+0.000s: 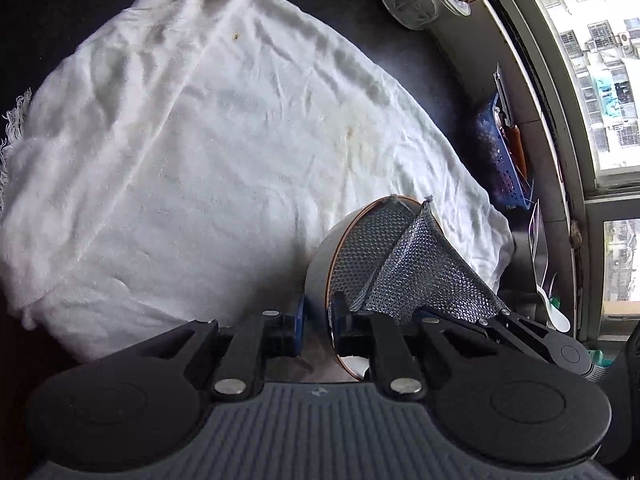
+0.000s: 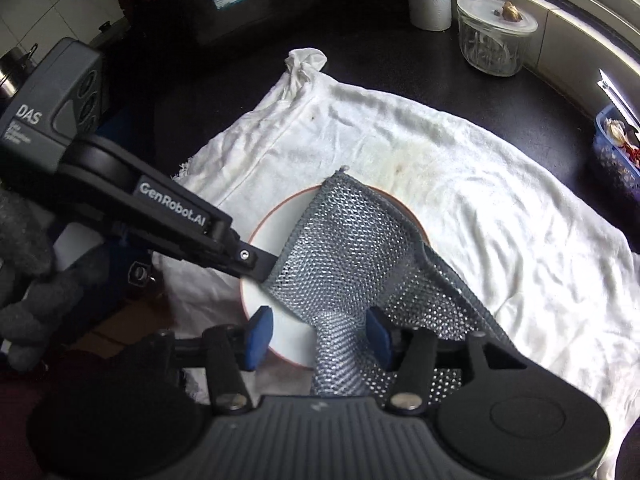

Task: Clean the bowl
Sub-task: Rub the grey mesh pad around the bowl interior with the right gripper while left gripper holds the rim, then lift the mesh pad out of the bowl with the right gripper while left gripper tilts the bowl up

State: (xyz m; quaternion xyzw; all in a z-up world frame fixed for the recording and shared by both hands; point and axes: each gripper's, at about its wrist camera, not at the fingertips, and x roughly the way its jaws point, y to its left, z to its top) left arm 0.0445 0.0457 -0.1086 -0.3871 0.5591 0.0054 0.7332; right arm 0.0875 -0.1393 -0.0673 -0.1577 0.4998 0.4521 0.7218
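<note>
While left gripper [image 2: 256, 268] clamps bowl [image 2: 276, 220] rim, right gripper [image 2: 318, 334] fingers spread, mesh cloth [image 2: 352, 248] between.

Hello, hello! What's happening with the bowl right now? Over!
Left gripper shut on bowl rim. Right gripper open, mesh scrubbing cloth loose between its fingers, draped in bowl. White towel underneath, nothing blocking.

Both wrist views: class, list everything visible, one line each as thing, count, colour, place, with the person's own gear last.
Bowl: one, white with a brown rim, on the towel.
Mesh cloth: one, silver-grey, draped over the bowl.
Towel: one, white and stained, spread on the dark counter.
Glass jar: one, clear, at the counter's far edge.
Basket: one, blue, by the window.
Left claw: shut on the bowl's rim.
Right claw: open, astride the mesh cloth.
</note>
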